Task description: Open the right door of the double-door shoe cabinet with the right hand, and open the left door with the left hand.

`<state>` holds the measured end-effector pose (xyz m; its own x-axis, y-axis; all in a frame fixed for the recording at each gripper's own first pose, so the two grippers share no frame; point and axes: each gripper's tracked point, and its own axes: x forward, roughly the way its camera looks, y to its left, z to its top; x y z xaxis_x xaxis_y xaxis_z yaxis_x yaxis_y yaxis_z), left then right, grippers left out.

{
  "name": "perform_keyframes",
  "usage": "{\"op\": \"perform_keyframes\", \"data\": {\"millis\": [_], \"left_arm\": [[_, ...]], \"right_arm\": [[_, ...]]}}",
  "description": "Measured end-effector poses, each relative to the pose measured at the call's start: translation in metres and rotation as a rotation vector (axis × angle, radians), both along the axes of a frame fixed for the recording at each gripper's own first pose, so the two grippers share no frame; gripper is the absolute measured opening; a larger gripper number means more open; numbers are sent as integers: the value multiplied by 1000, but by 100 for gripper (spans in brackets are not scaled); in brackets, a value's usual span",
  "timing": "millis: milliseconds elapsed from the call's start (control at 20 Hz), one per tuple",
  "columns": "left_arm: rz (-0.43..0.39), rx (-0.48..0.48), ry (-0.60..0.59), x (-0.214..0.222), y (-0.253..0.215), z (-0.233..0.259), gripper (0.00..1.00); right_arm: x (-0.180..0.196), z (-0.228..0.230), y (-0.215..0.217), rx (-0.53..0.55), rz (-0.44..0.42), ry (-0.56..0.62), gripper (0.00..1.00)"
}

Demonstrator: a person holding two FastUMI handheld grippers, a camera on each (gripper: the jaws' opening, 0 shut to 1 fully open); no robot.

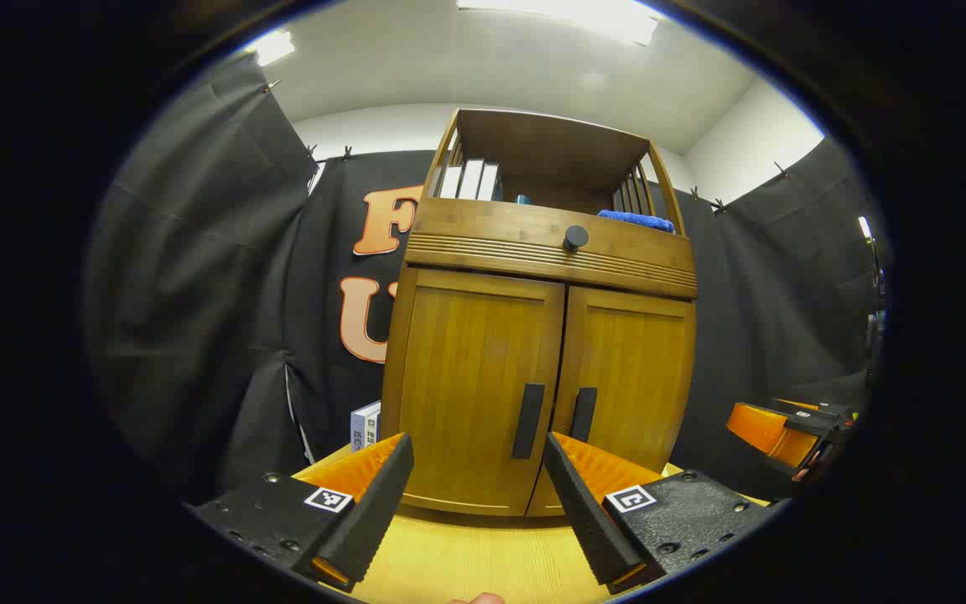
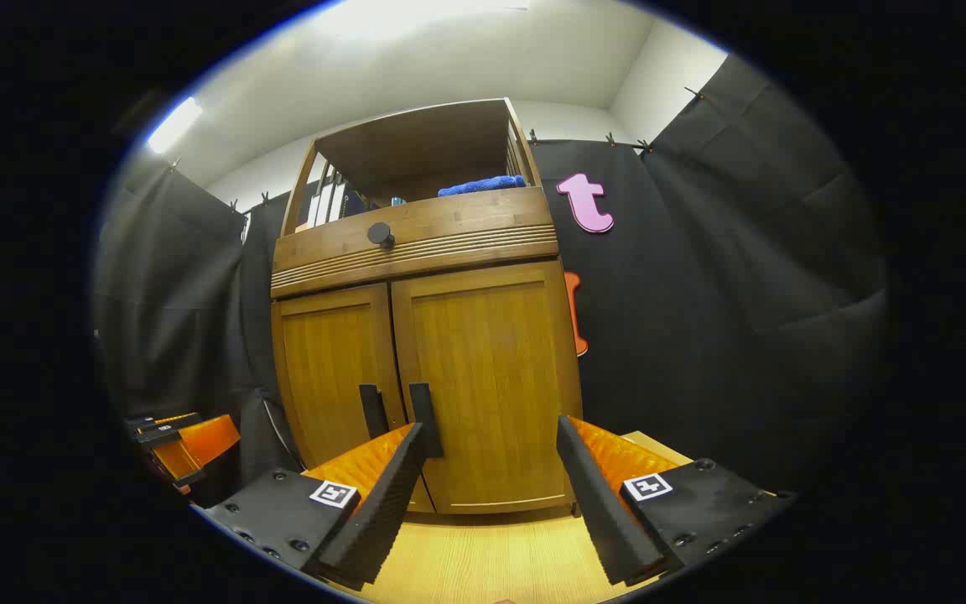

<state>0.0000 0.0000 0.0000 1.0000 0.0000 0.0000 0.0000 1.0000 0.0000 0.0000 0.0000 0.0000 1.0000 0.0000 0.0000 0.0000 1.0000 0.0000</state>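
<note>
A wooden shoe cabinet (image 1: pixel 546 252) stands on a light table, both doors closed. In the left gripper view the left door (image 1: pixel 470 377) has a dark vertical handle (image 1: pixel 528 420), and the right door (image 1: pixel 630 373) has its own handle (image 1: pixel 583 414). My left gripper (image 1: pixel 478 460) is open, a short way in front of the left door's handle. In the right gripper view, the right door (image 2: pixel 487 377) and its handle (image 2: pixel 426 418) face my open right gripper (image 2: pixel 491 443), whose left fingertip lies close below that handle. The left door's handle (image 2: pixel 373 410) sits beside it.
A drawer with a round black knob (image 1: pixel 575 237) runs above the doors. The open shelf on top holds books (image 1: pixel 470 179) and a blue cloth (image 1: pixel 638 220). A small box (image 1: pixel 365 426) stands left of the cabinet. The other gripper (image 1: pixel 785 429) shows far right.
</note>
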Motion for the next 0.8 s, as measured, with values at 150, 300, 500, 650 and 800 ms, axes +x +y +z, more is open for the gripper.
{"op": "perform_keyframes", "data": {"millis": [150, 300, 500, 650, 800], "left_arm": [[-4, 2, -1, 1, -1, -1, 92], [-5, 1, -1, 2, 0, -1, 92], [0, 2, 0, 2, 1, -2, 95], [2, 6, -4, 4, 2, -1, 92], [1, 4, -2, 4, 1, -1, 95]], "right_arm": [[2, -1, 0, 1, -2, 1, 100], [3, 1, 0, 1, -3, 0, 100], [4, -1, 2, 1, 2, 4, 99], [6, 0, 4, -1, 7, 4, 99], [5, 1, 7, -6, 11, 0, 99]]}}
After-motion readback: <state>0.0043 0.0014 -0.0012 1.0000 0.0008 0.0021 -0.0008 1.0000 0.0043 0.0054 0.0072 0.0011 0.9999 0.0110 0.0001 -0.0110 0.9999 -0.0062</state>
